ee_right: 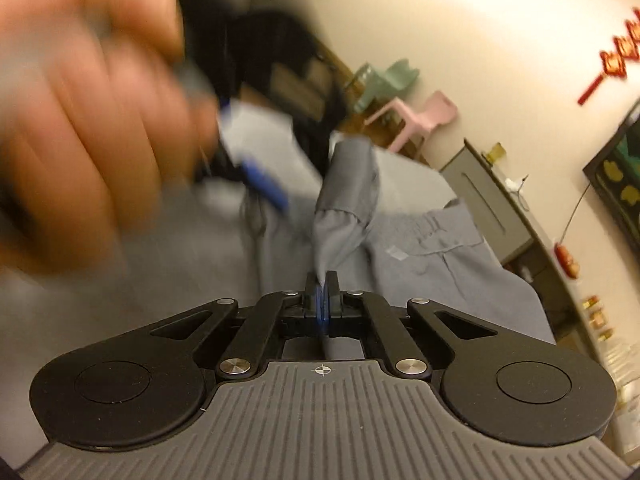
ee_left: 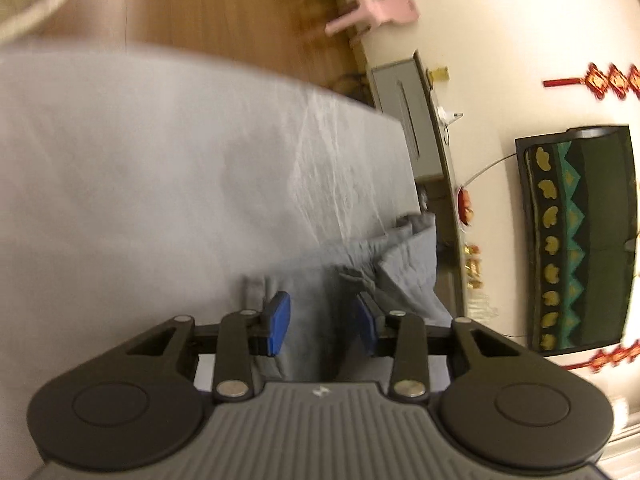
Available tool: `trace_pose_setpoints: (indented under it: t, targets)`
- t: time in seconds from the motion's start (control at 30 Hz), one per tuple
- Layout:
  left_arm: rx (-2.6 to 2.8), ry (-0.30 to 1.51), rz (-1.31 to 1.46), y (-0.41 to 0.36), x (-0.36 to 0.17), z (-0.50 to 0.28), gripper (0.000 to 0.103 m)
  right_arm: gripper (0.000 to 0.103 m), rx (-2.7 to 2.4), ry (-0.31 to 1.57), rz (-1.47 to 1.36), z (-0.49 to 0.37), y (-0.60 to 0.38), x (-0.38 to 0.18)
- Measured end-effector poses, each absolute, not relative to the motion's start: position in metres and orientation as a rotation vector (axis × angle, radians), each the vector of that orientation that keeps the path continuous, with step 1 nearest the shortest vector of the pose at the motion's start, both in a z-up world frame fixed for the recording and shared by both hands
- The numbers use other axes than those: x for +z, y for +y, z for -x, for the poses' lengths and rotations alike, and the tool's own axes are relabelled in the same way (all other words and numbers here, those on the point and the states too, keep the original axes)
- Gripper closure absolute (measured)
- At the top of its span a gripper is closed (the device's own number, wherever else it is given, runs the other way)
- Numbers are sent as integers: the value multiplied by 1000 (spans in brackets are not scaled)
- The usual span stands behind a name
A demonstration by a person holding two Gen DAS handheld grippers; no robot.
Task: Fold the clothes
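A grey garment with an elastic waistband lies crumpled on the pale grey bed sheet. My left gripper hovers low over one end of it, its blue pads standing apart, with cloth below and between them but not pinched. My right gripper is shut on a fold of the same garment, which rises from the pads in a raised ridge. In the right wrist view a person's blurred hand holds the left gripper, of which one blue pad shows.
The bed's far edge meets a wooden floor. A pink chair and a green one stand by the wall. A grey cabinet sits beside the bed, with a dark patterned hanging and red ornaments on the wall.
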State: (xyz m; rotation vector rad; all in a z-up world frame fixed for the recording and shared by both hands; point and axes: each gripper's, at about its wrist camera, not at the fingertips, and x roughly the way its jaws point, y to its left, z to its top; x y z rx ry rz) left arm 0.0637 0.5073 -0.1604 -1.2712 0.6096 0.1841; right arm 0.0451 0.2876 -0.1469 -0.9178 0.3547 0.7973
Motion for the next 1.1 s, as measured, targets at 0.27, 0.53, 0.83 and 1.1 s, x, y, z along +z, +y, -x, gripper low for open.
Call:
trace_pose_setpoints:
  t: [0.27, 0.53, 0.83, 1.1]
  targets:
    - [27, 665, 946, 471, -121, -65, 32, 31, 912, 347, 669, -28, 235, -107]
    - [64, 717, 698, 434, -122, -85, 98, 28, 695, 498, 363, -39, 40, -70]
    - [3, 651, 1209, 481, -168, -52, 95, 36, 293, 701, 150, -55, -192, -107]
    - [379, 684, 1093, 443, -132, -10, 60, 40, 592, 443, 554, -5, -75, -110]
